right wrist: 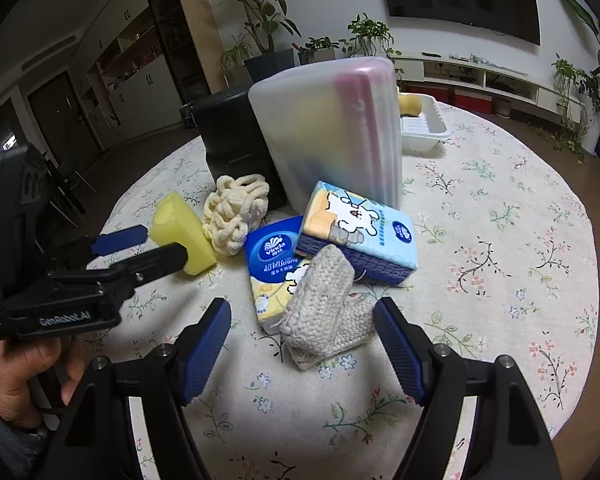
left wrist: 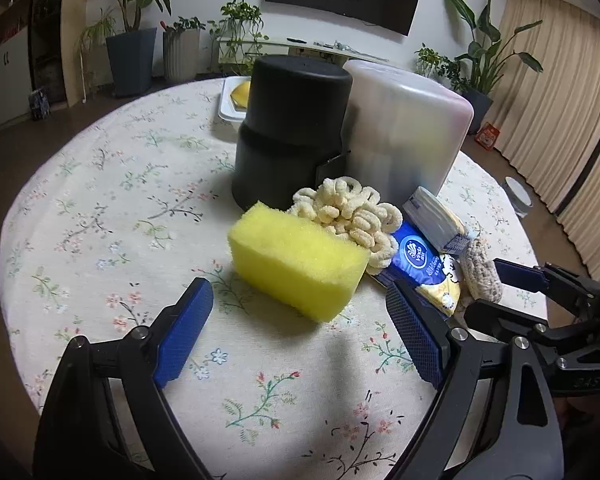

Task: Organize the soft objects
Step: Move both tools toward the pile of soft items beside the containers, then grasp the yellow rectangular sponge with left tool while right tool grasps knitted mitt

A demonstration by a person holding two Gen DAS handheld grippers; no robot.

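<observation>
Pretty dim indoor light overall, colours a bit muddy. The floral tablecloth (left wrist: 100,208) is lit from above, with soft shadows thrown toward the cameras under the yellow sponge (left wrist: 296,260) and the grippers. Heavy fisheye bending is seen at the edges, corners go black, and the background is left slightly soft.

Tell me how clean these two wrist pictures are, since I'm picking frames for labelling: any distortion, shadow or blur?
Left wrist view: strong fisheye bending of the table edge, dark corners, a soft shadow on the cloth between the left tongs; the yellow sponge is sharp. Right wrist view: same bending and dark corners; the knitted piece is sharp, the frosted container looks hazy, being translucent.
</observation>
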